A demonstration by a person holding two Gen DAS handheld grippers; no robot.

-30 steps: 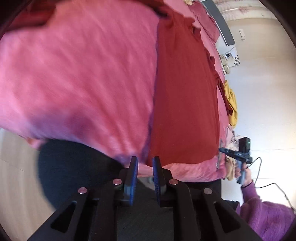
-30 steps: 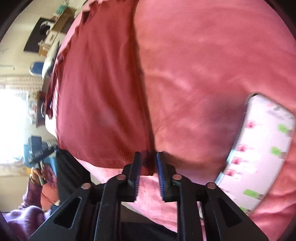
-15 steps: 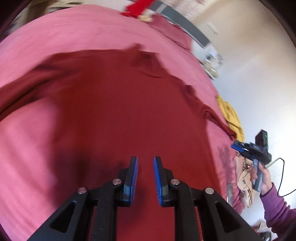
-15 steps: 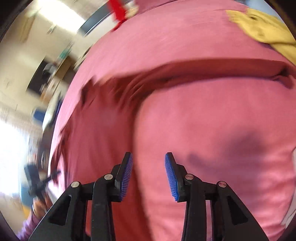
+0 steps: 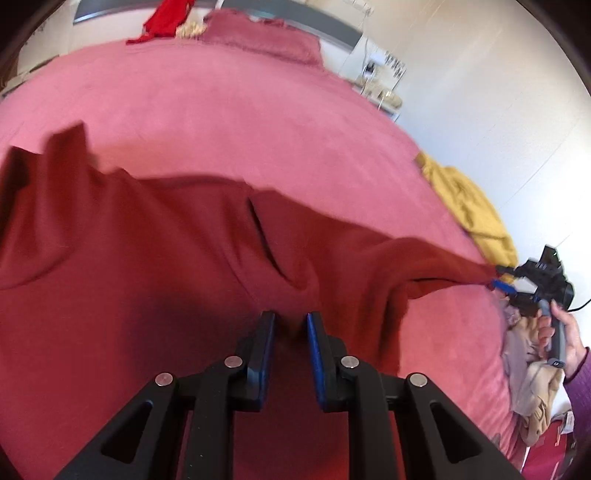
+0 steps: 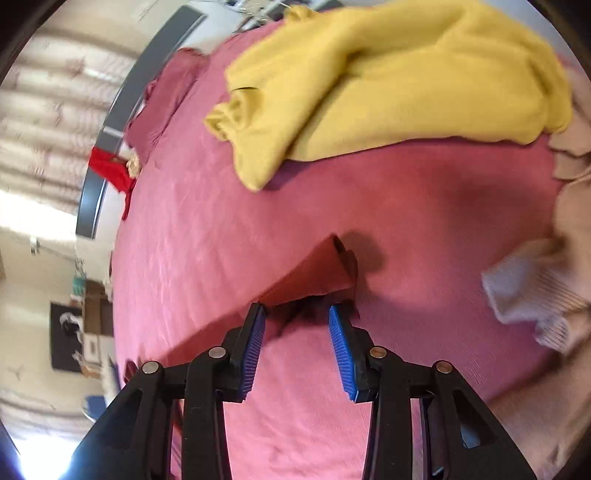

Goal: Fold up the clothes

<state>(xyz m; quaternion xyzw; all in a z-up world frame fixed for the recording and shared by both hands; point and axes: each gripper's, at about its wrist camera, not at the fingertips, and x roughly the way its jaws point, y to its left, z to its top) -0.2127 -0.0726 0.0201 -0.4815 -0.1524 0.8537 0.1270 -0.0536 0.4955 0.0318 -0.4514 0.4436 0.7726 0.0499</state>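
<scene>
Pink bedspread (image 5: 258, 110) fills both views. Dark red garment (image 5: 147, 240) lies spread ahead of the left gripper (image 5: 290, 325), which pinches a fold of it. Right gripper (image 6: 297, 314), jaws closing, grasps the garment's corner. Yellow garment (image 6: 388, 74) lies well beyond the right gripper.

Dark red garment (image 5: 155, 236), plain. Bed cover (image 5: 229, 110) pink, plain. Yellow garment (image 6: 388, 81), plain, no print. Bright red cloth (image 5: 166, 16) at the far edge. Beige and pale grey ribbed clothes (image 6: 532, 291). Gripper fingers (image 6: 341, 343) black, blue ridged pads. Sleeve (image 5: 580, 391) purple.
</scene>
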